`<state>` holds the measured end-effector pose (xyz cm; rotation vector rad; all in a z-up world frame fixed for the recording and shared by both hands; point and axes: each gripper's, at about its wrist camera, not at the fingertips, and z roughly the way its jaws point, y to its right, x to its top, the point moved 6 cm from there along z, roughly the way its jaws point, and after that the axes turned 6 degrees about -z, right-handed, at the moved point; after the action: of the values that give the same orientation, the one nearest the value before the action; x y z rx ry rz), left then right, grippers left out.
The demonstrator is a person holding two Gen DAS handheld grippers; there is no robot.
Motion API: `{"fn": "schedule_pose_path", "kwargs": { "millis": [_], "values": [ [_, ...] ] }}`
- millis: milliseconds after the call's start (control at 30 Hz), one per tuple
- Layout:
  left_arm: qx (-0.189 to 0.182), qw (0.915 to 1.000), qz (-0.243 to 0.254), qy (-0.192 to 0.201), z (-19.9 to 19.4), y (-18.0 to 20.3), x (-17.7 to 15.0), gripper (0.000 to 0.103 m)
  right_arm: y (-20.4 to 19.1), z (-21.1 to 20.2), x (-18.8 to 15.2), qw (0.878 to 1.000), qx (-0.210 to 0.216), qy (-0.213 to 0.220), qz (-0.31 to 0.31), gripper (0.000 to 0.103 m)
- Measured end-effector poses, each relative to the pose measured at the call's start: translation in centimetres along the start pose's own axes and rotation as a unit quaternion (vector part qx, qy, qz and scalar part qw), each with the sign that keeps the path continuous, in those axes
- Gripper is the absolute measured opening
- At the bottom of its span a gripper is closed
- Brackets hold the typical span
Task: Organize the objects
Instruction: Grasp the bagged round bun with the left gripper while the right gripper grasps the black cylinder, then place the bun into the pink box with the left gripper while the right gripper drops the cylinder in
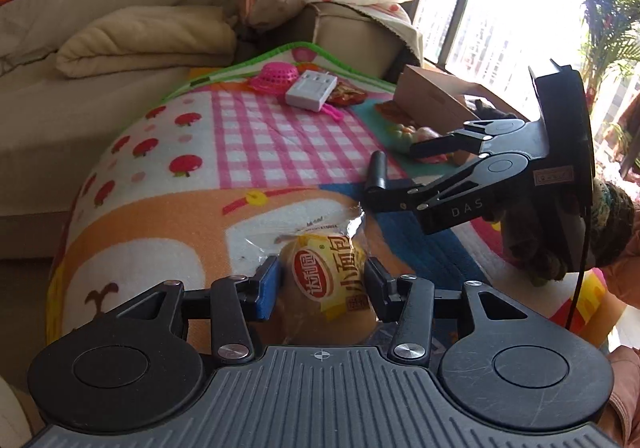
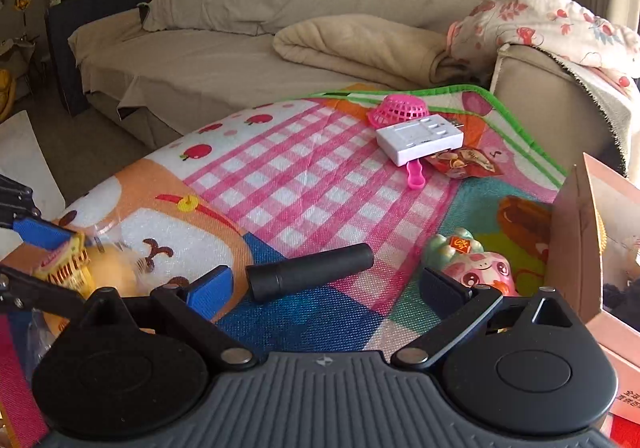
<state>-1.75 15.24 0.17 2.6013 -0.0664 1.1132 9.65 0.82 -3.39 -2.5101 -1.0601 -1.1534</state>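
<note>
My left gripper (image 1: pixel 322 282) is shut on a wrapped bread bun (image 1: pixel 332 280) with a red and yellow label, held just above the colourful play mat (image 1: pixel 240 136). The bun also shows at the left edge of the right wrist view (image 2: pixel 92 268). My right gripper (image 2: pixel 326 286) is open, its fingers on either side of a black cylinder (image 2: pixel 310 272) lying on the mat. The cylinder shows in the left wrist view (image 1: pixel 377 170) at the right gripper's tips (image 1: pixel 390 168).
A pink strainer (image 2: pixel 400 112), a white charger box (image 2: pixel 420 138) and a red snack packet (image 2: pixel 464 162) lie at the mat's far side. A pink and green squishy toy (image 2: pixel 472 264) sits beside a cardboard box (image 2: pixel 576 232) on the right. A beige sofa (image 2: pixel 224 56) stands behind.
</note>
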Motion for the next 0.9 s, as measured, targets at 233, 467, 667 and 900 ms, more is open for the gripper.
{"fn": "schedule_pose_path", "kwargs": {
  "millis": [233, 467, 667, 900],
  "values": [
    [0.000, 0.9993, -0.035, 0.014, 0.5, -1.2, 0.6, 0.051, -0.8, 1.5, 0.8, 1.000, 0.022, 0.001, -0.015, 0.091],
    [0.001, 0.9987, -0.049, 0.017, 0.5, -1.3, 0.5, 0.051, -1.1, -0.1, 0.7, 1.000, 0.011, 0.008, 0.002, 0.076],
    [0.022, 0.9988, -0.040, 0.017, 0.8, -0.2, 0.5, 0.051, 0.3, -5.9, -0.7, 0.999, -0.029, 0.039, 0.025, 0.076],
    [-0.022, 0.9997, -0.006, 0.000, 1.6, 4.9, 1.2, 0.049, 3.8, -14.2, -5.8, 0.988, -0.133, 0.060, 0.055, 0.076]
  ]
}}
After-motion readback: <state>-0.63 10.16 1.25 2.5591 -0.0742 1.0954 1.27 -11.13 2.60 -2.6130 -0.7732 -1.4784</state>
